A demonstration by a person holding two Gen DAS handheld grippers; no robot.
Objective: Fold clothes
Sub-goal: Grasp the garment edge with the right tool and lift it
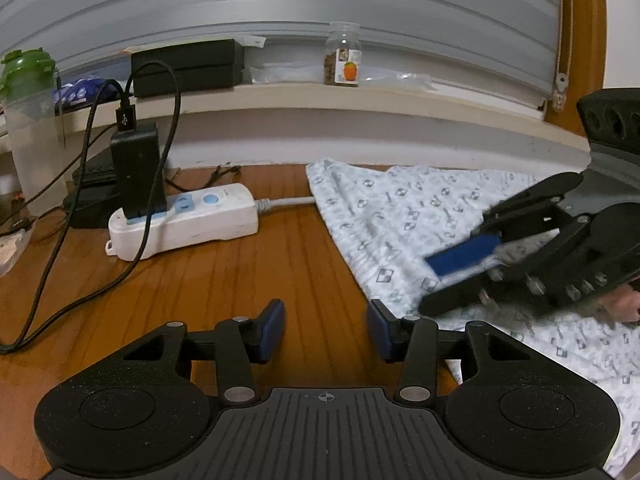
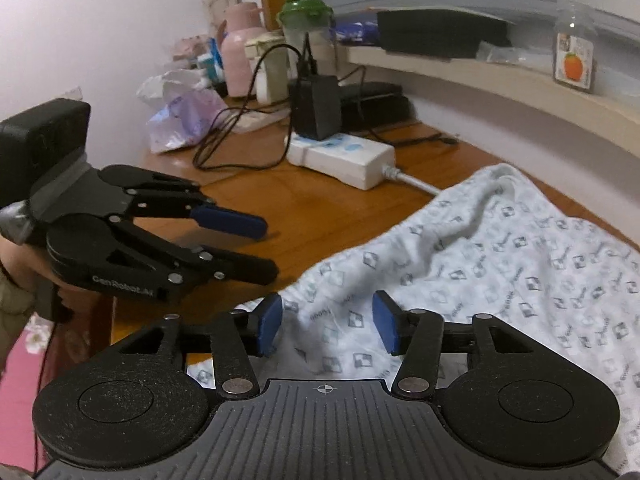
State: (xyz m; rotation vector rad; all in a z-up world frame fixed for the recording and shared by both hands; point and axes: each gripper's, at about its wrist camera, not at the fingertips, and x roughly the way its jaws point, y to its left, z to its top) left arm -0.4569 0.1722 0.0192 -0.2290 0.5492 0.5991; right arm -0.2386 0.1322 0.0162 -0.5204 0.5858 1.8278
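- My left gripper (image 1: 326, 330) hangs over bare wood with its blue pads partly apart; nothing is between them and they touch nothing, though the right pad sits just beside the cloth's edge.
- My right gripper (image 2: 326, 326) also stands partly open, over the cloth. Fabric lies under the gap, but I cannot see the pads pressing on it, so I count no hold.
- From the left camera, the right gripper (image 1: 460, 276) reaches in from the right edge above the cloth, blurred, one blue pad showing.
- From the right camera, the left gripper (image 2: 260, 244) comes in from the left over the table (image 2: 320, 208), its fingers apart.
- The cloth (image 1: 400, 216) is white with a small grey square print. It lies spread on the right part of the table (image 1: 240, 280), rumpled, with a raised fold toward its far corner (image 2: 492, 184).
- Its near and right parts are cut off by the gripper bodies and the picture edges, so I cannot tell what garment it is.
- A white power strip (image 1: 184, 220) with a black charger plugged in sits near the table's back edge, left of the cloth and apart from it.
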